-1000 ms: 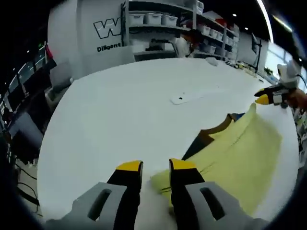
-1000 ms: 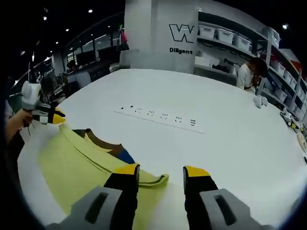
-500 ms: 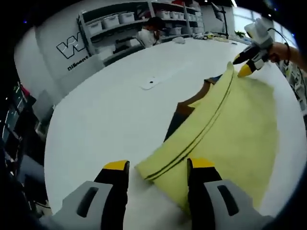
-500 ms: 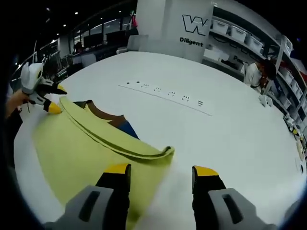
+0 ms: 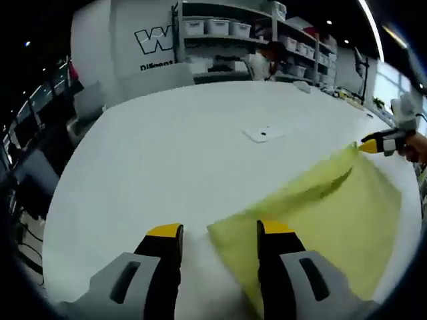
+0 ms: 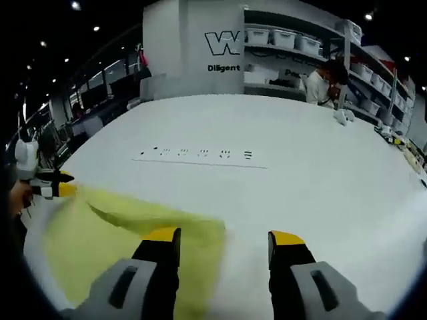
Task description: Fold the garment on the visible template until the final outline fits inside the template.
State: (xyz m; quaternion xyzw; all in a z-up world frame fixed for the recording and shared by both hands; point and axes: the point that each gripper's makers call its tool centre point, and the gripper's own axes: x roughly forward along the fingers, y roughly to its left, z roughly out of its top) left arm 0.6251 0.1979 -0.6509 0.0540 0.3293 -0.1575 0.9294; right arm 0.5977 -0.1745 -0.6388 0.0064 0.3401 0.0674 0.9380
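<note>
Yellow garment (image 5: 313,213) flat on white table (image 5: 173,147) — both grippers' (image 5: 220,233) (image 6: 223,237) jaws spread, low over its corners.

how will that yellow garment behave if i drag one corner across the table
Probably floppy: the yellow garment sags and creases between the two grippers. Likely light, since it lies thin and flat on the white table. It may slide easily, as that surface looks smooth, bunching rather than moving as one piece.

one yellow garment (image 5: 320,213) lies on one white bench (image 5: 173,153). two grippers work it, the left gripper (image 5: 212,235) and the right gripper (image 6: 220,238). one person (image 6: 319,83) stands by the shelves.
</note>
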